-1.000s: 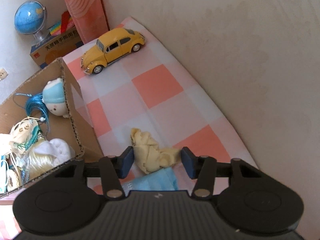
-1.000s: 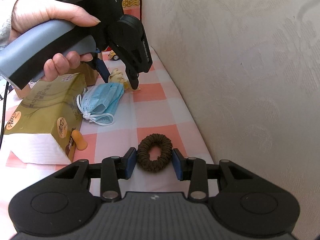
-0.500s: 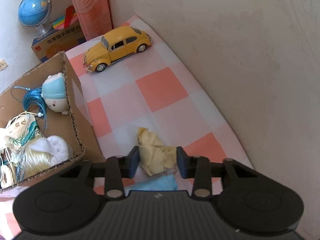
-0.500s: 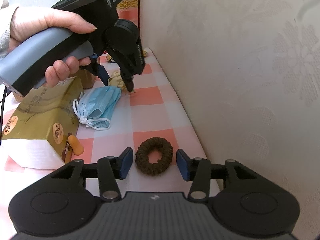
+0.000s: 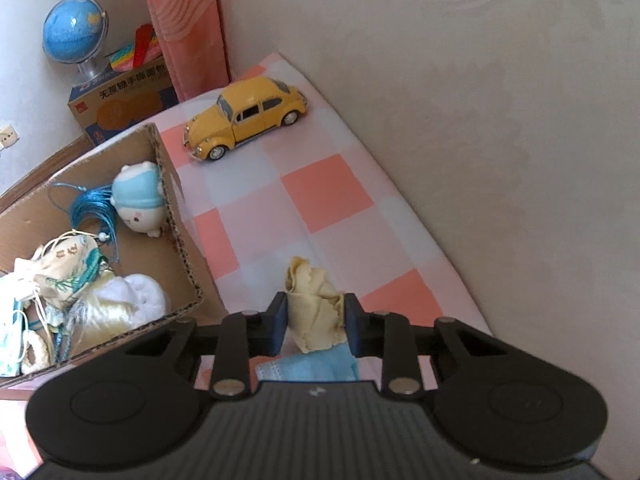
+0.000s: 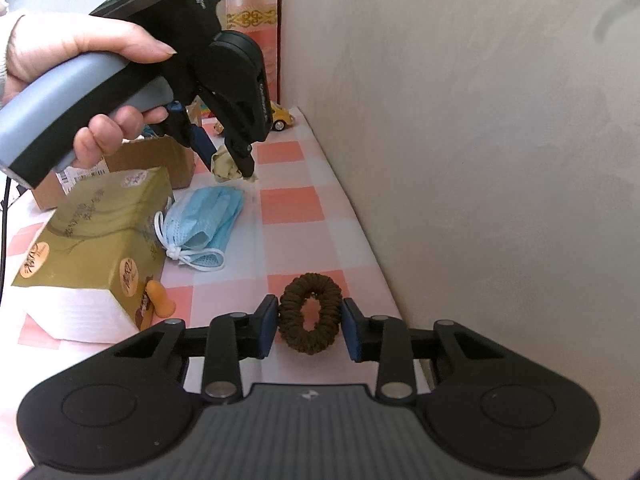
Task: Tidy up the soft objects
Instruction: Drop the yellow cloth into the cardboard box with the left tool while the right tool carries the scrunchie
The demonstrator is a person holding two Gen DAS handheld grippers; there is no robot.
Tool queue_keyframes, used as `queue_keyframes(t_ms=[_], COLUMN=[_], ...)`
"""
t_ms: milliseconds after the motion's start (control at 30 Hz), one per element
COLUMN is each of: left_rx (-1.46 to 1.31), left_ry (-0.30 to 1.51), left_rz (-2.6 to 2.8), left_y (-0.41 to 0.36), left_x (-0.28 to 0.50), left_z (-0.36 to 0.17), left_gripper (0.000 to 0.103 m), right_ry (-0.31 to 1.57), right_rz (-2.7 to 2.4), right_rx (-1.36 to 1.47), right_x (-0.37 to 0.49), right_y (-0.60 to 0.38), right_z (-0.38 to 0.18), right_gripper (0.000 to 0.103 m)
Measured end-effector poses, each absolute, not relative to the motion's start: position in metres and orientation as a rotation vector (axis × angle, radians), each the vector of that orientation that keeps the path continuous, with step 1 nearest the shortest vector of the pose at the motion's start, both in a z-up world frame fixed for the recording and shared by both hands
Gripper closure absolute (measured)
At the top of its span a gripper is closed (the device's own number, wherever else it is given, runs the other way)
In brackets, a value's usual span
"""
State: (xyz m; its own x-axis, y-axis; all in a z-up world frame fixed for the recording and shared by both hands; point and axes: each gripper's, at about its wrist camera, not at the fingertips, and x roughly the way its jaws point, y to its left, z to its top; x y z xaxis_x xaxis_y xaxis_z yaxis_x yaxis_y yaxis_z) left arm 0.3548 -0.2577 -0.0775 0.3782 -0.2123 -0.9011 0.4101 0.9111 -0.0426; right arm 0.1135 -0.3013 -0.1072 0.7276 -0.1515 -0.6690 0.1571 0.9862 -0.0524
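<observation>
Yellow crumpled cloth [image 5: 314, 312] pinched tight in left hand-held gripper [image 5: 315, 326]; right hand-held gripper [image 6: 309, 328], jaws just closing, brackets brown scrunchie [image 6: 310, 312] on checkered surface [image 6: 290, 204], contact unclear.

The surface [image 6: 290, 208] is covered by a cloth checked in pink and white and runs along a pale wall. On it lie a brown hair tie [image 6: 310, 312], a folded blue face mask [image 6: 208, 228], a green tissue pack [image 6: 92, 240] with an orange earplug [image 6: 160, 304] beside it, a cardboard box [image 5: 176, 236] and a yellow toy car [image 5: 244, 118].
</observation>
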Motion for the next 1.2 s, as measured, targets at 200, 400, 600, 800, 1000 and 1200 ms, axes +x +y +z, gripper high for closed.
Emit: queue_keyframes(t_ms=[200, 400, 600, 800, 1000, 1200], left_rx=[0.213, 0.228, 0.244, 0.235, 0.230, 0.179], left_ry=[1.085, 1.048, 1.005, 0.990, 0.962, 0.950], left_rz=[-0.446, -0.478, -0.513, -0.535, -0.494, -0.387], left_y=[-0.250, -0.240, -0.225, -0.198, -0.166, -0.126], left_x=[0.335, 0.308, 0.277, 0.252, 0.249, 0.277], left_z=[-0.053, -0.029, -0.009, 0.006, 0.021, 0.032], left_gripper=[0.075, 0.075, 0.075, 0.075, 0.075, 0.075], right_ry=[0.722, 0.707, 0.686, 0.665, 0.645, 0.634], right_rz=[-0.159, -0.146, -0.118, -0.093, -0.072, -0.060], right_rx=[0.019, -0.003, -0.012, -0.010, -0.025, -0.017], right_x=[0.107, 0.101, 0.094, 0.088, 0.087, 0.092], right_y=[-0.301, -0.297, -0.291, -0.284, -0.275, -0.273], right_z=[-0.093, -0.077, -0.063, -0.050, -0.040, -0.032], right_gripper=[0.064, 0.064, 0.064, 0.064, 0.064, 0.064])
